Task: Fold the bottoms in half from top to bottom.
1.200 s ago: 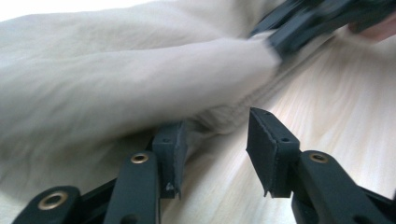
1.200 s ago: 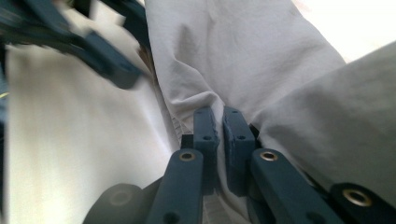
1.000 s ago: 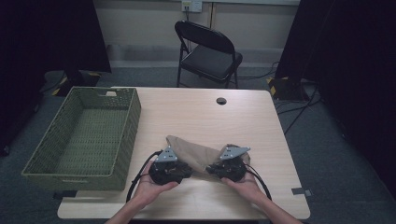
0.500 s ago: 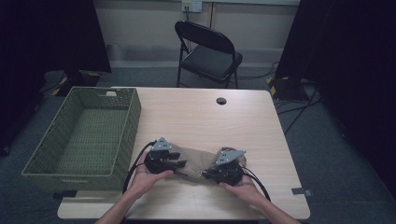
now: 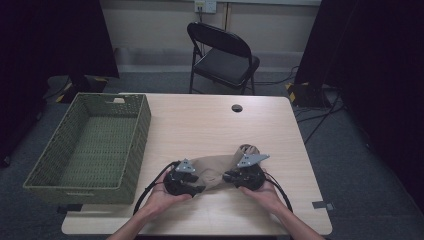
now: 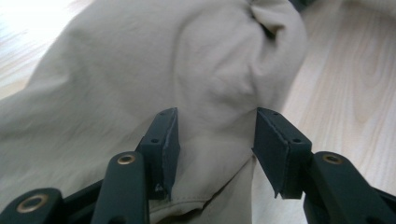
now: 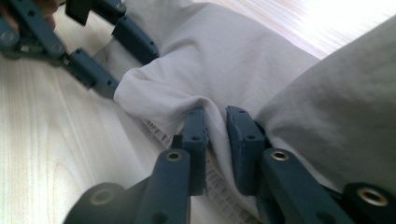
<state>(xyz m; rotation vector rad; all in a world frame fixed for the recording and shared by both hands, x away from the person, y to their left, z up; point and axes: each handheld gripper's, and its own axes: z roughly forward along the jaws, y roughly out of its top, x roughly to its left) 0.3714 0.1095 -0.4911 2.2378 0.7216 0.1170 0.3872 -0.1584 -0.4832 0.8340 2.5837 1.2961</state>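
- Beige cloth [image 5: 215, 169] lies bunched on the near middle of the wooden table [image 5: 210, 120], between the two grippers and close to the person's edge.
- Both forearms come in from the bottom of the high view, angled inward, each hand cupping its gripper from below and behind so that the two point toward each other across the cloth.
- Low on the table at the cloth's left end, the left gripper [image 5: 199, 189] has its grey plate tilted up; in the left gripper view [image 6: 215, 140] its jaws stand apart over a fold of the fabric, having just been opening, with cloth between them but the pads [image 6: 275, 149] not pressing it.
- At the cloth's right end, the right gripper [image 5: 231, 176] is held a little higher; in the right gripper view [image 7: 215, 140] its jaws have just been opening yet stay narrow, a ridge of cloth pinched between the pads [image 7: 240, 135].
- Farther left, a green woven basket [image 5: 132, 145] sits well apart from the cloth.
- Beyond the table's far edge stands a black folding chair [image 5: 222, 57].
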